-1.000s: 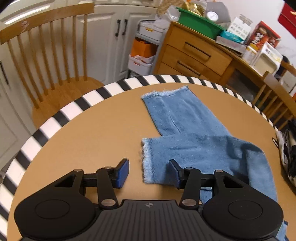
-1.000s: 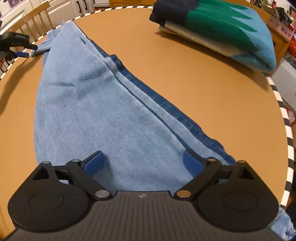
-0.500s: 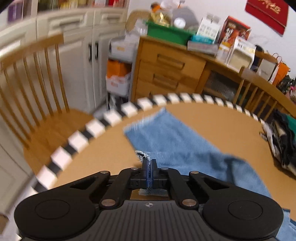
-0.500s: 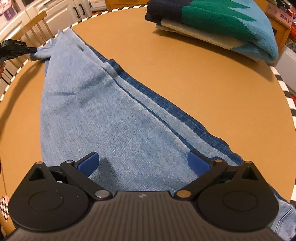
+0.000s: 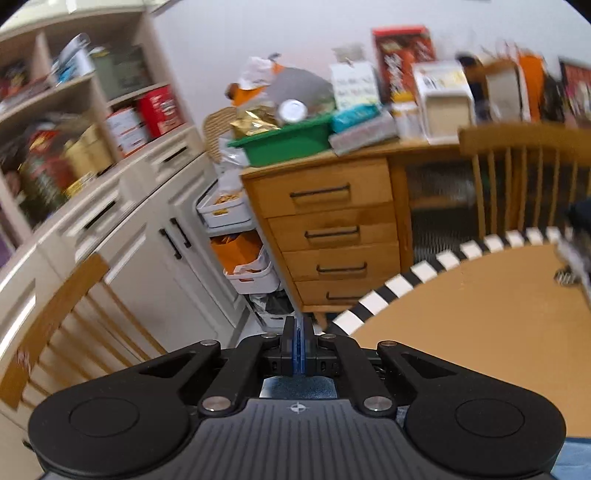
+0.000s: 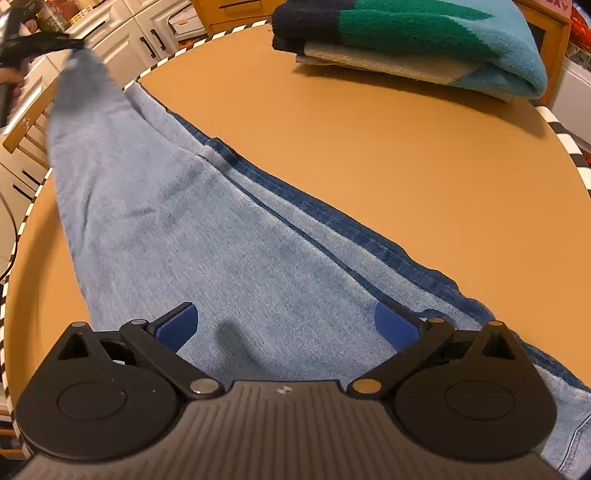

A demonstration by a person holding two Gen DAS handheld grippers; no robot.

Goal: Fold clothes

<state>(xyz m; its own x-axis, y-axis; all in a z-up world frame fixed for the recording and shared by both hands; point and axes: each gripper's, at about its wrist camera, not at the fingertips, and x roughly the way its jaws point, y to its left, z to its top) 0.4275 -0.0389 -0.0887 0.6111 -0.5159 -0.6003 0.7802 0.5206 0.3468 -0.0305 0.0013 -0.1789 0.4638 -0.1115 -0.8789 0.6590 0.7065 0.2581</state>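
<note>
Looking down from the right wrist, met first a round brown table [image 6: 369, 166] with a black-and-white striped rim, filling most of the view. Saw beyond that rim, from the left wrist, pale cabinets [image 5: 140, 266] with black handles, open shelves above them crammed with tins and boxes, then a wooden dresser [image 5: 332, 229] of four drawers just beside them. Found the jeans [image 6: 221, 240], light blue with a darker seam band, spread lengthwise over the table from the near right edge toward the far left rim, with one leg end raised off the tabletop and drawn up to a point at the far left. Noted a folded sweater [image 6: 406, 33] in navy, green and turquoise on the far side of the table, well apart from the jeans. Made out a spindle-back chair [image 5: 55, 325] outside the rim, blurred. Found the right gripper [image 6: 286, 321] low over the wide part of the jeans, jaws spread wide, blue pads [image 6: 177, 325] on either side with flat denim between them and nothing pinched; could not tell whether the pads touched the cloth. Caught the left gripper [image 6: 48, 40] as a dark blur at the far left, gripped by a hand [image 6: 11, 79], jaws pressed together on the raised leg end; confirmed from its own camera the jaws tight together, with denim showing just beneath them. Spotted last a green bin [image 5: 284, 142] full of packets on top of the dresser.
</note>
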